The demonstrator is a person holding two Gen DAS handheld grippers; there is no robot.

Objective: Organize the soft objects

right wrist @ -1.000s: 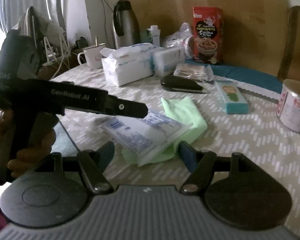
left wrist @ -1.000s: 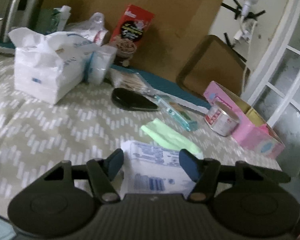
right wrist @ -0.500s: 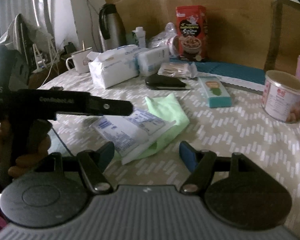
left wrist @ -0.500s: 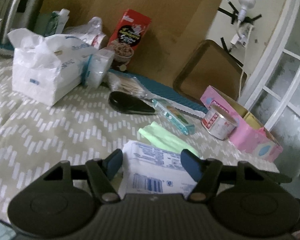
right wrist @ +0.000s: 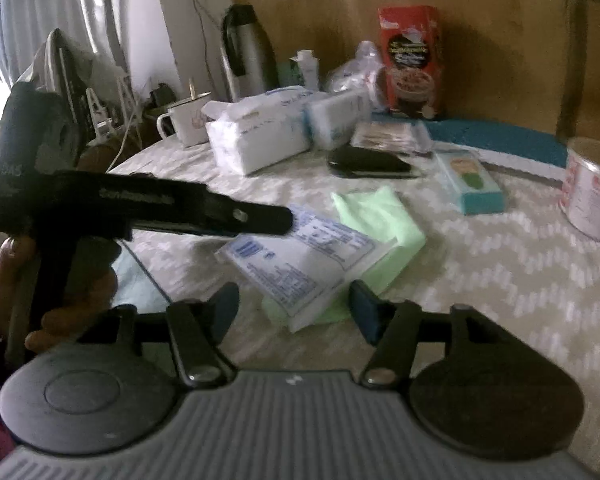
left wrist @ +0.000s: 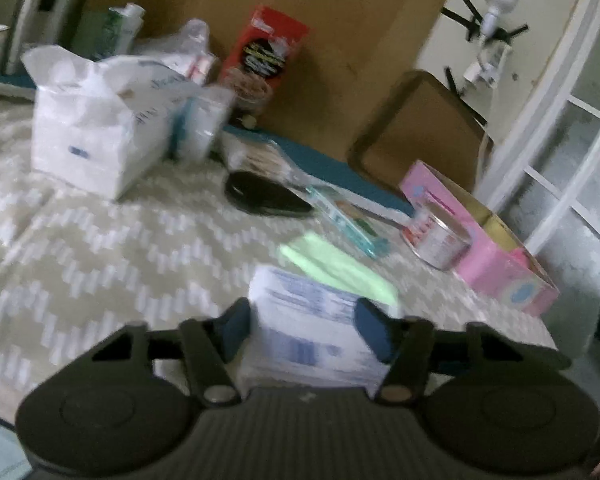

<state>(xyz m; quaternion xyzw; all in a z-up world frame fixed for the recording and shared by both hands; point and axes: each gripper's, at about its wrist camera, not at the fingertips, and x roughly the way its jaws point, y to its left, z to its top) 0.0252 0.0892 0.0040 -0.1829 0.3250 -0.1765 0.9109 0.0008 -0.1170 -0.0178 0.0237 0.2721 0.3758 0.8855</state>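
A white packet with blue print (right wrist: pixel 300 260) lies partly on a folded light green cloth (right wrist: pixel 380 216) on the patterned tablecloth. In the left wrist view the packet (left wrist: pixel 308 300) fills the gap of my left gripper (left wrist: pixel 305 332). Its jaws are closing and both blue pads touch the packet's sides. The green cloth (left wrist: pixel 332 264) shows just beyond. The right wrist view shows the left gripper (right wrist: pixel 272 220) from the side, over the packet's far end. My right gripper (right wrist: pixel 296 310) is closing too. The packet's near corner sits between its pads, which stand clear of it.
Behind are a big tissue pack (right wrist: pixel 256 140), a black case (right wrist: pixel 364 162), a teal box (right wrist: pixel 474 184), a tin (right wrist: pixel 592 188), a red carton (right wrist: pixel 412 60), a mug (right wrist: pixel 188 122) and a pink box (left wrist: pixel 492 248). A hand (right wrist: pixel 72 292) holds the left gripper at the table's edge.
The left jaws have narrowed onto the white packet. The right jaws have narrowed a little around its near corner. Neither hand has shifted much.
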